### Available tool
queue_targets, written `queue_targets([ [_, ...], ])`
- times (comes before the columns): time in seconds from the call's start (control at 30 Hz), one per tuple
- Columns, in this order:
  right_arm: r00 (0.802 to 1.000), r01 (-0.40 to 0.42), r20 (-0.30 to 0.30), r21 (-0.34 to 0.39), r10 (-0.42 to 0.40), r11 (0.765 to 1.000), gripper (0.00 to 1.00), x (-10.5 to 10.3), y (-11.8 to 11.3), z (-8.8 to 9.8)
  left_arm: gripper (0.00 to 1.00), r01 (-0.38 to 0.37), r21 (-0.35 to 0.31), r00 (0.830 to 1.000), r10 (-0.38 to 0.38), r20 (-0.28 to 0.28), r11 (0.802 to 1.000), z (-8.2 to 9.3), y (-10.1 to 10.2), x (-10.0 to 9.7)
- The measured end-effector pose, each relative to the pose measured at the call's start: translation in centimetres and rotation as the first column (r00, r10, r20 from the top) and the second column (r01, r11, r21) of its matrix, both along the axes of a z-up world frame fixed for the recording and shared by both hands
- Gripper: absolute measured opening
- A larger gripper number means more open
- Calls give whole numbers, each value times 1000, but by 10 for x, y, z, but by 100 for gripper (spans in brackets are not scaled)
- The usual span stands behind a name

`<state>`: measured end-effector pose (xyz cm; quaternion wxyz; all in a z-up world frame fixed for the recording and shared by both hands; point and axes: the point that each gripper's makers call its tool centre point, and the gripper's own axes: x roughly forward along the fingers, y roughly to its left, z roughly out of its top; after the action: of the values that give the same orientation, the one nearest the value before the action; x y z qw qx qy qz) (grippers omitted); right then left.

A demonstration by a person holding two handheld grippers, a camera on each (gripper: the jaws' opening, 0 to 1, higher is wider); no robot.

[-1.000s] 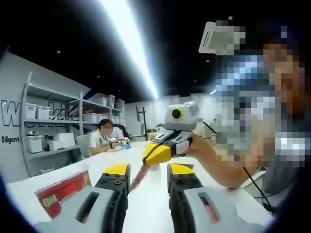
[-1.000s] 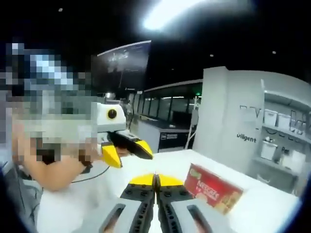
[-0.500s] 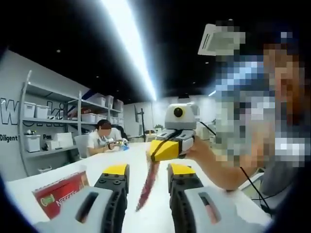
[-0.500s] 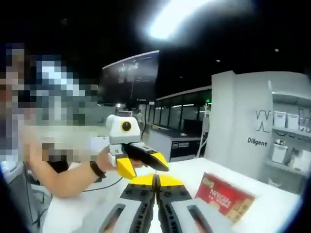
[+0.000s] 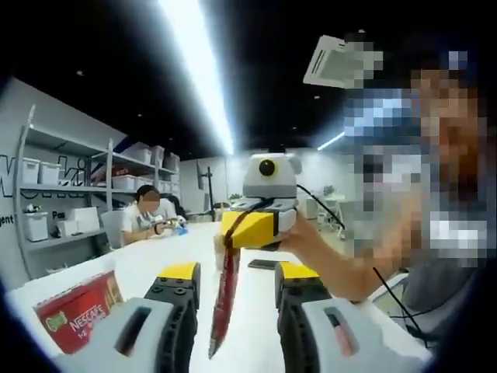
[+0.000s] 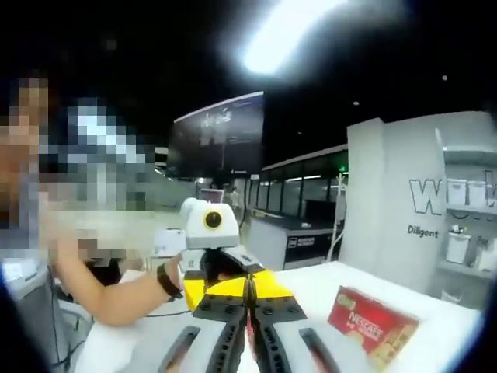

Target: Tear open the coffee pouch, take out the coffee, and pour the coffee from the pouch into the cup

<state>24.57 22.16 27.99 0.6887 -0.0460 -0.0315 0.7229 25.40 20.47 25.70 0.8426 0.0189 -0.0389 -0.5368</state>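
A long red coffee pouch [image 5: 224,299] hangs straight down, pinched at its top by my right gripper [image 5: 247,231], which comes in from the right in a person's hand. Its lower part dangles between the jaws of my left gripper [image 5: 237,273], which stands open; I cannot tell whether the pouch touches either jaw. In the right gripper view my right gripper [image 6: 248,286] is shut, with a thin edge of the pouch showing at its tips. Straight ahead of it and close, my left gripper [image 6: 221,272] faces the camera.
A red Nescafe box [image 5: 74,315] [image 6: 373,326] lies on the white table [image 5: 155,260]. A dark flat object [image 5: 264,264] rests further back. Another person [image 5: 144,217] sits at the far end, beside shelves with white bins [image 5: 46,202].
The pouch has swung from a slant to hanging straight down between the left gripper's jaws. The two grippers have drawn closer together and now face each other.
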Motion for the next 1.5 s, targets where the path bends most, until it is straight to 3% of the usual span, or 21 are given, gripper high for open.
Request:
queue_targets([
  [0.1,1000,-15,-7,6,15,1000,2,-3,0,1,37,-1,10,1000,1,-2,1000,-3,-1,0],
  [0.2,999,-36,-20,18,36,999,2,-6,-2,3,21,19,35,1000,-18,-20,999,-9,-3,-3],
  [0.33,996,-77,-37,47,79,996,2,-13,-4,10,12,56,66,998,-54,-29,996,-13,-11,-14],
  [0.5,994,-102,-32,85,106,991,3,-17,-7,16,11,80,4,991,-79,-104,997,-6,-12,-22],
  [0.6,988,-149,-21,157,154,976,9,-22,-7,25,11,62,-14,990,-63,-126,998,-3,-10,-24],
  [0.67,980,-182,-43,202,194,962,16,-25,-9,30,10,51,-24,990,-54,-133,998,-2,-9,-24],
  [0.8,957,-225,-121,259,263,939,17,-28,-10,36,10,46,-56,985,-54,-161,997,3,-3,-25],
  [0.97,939,-261,-159,253,306,931,18,-32,-4,31,10,42,-163,977,-75,-199,986,27,-4,-37],
  [1.2,930,-280,-162,266,329,922,17,-54,0,36,10,22,-179,974,-62,-219,984,34,-9,-52],
  [1.27,932,-272,-167,265,322,925,17,-55,-3,37,10,15,-187,973,-57,-224,982,33,-9,-60],
  [1.33,906,-290,-218,304,363,907,17,-69,-12,40,10,-3,-183,970,-42,-239,983,30,-7,-74],
  [1.5,883,-295,-273,310,381,904,15,-93,-9,32,10,-26,-173,964,-21,-264,985,15,-7,-116],
])
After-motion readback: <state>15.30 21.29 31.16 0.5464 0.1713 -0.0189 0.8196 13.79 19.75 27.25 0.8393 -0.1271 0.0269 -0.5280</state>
